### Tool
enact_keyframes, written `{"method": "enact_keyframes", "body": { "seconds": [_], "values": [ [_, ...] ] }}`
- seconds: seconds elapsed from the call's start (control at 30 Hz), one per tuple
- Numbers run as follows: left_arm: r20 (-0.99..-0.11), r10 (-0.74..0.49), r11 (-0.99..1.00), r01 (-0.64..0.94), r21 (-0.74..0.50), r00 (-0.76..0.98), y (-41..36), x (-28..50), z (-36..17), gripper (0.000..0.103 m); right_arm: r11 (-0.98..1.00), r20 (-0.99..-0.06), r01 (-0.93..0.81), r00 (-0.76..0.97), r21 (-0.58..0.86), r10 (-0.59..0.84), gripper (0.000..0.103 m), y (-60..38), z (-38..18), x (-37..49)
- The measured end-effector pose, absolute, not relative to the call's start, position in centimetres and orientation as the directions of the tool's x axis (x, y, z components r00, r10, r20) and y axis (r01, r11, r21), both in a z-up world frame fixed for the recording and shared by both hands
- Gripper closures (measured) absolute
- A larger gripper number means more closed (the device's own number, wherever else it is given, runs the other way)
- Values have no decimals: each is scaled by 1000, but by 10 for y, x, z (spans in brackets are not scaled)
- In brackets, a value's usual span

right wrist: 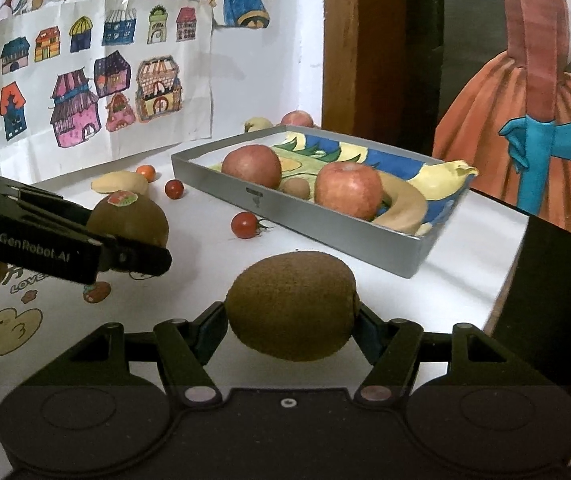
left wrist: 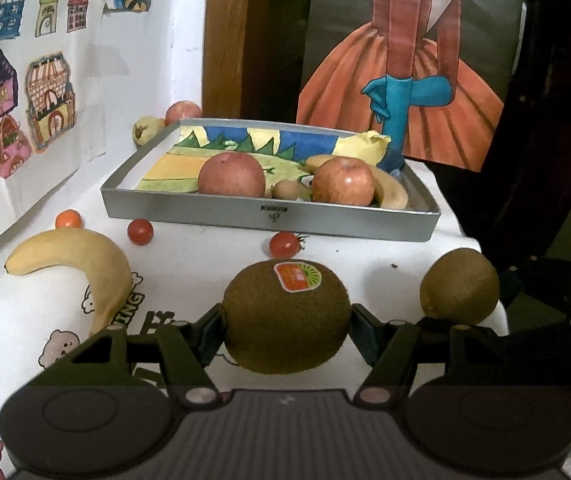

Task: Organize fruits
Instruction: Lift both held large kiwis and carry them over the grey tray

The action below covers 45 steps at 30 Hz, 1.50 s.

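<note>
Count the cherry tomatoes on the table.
3, all loose on the white tablecloth in front of the metal tray: one orange-red tomato by the banana's far end, one nearer the tray's left corner, one below the tray's latch. The tray's fruit may hide others.

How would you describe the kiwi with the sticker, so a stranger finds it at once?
Start at the grey tray on the white table. In front of it two kiwis are held; the left claw grips the one meant. Only it has a red-green sticker.
</note>
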<state>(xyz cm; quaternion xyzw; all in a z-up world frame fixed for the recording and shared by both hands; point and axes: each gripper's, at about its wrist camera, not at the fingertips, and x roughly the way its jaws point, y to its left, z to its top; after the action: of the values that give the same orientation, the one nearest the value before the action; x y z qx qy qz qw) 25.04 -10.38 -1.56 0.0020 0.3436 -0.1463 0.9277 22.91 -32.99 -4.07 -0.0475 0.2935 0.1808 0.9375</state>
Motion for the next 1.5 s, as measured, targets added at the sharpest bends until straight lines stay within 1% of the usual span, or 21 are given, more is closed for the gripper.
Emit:
{"method": "enact_keyframes", "body": {
  "seconds": [0.2,0.5,0.67,0.9,1.07,1.27,1.5],
  "values": [
    [-624,-276,956,276,-98,731,-108,241,-4,33,937,-554,-349,778,10,296,35,-340,-34,217],
    [-561,-270,959,271,-84,782,-108,234,35,33,936,-513,-351,806,-11,296,35,-344,-15,208],
    [-517,-263,962,260,-80,814,-108,239,55,33,938,-492,-347,819,-17,294,35,-347,-7,211],
    [-476,-262,965,245,-98,839,-105,253,69,33,944,-459,-330,842,-24,283,35,-356,5,223],
    [-454,-259,965,250,-82,853,-102,267,79,33,949,-437,-313,859,-35,268,34,-362,13,235],
    [-436,-257,966,248,-79,863,-104,291,81,33,954,-424,-297,870,-40,253,34,-368,17,257],
    [-436,-277,961,257,-107,856,-114,326,64,33,958,-421,-284,875,-41,241,34,-370,10,287]
  ]
}}
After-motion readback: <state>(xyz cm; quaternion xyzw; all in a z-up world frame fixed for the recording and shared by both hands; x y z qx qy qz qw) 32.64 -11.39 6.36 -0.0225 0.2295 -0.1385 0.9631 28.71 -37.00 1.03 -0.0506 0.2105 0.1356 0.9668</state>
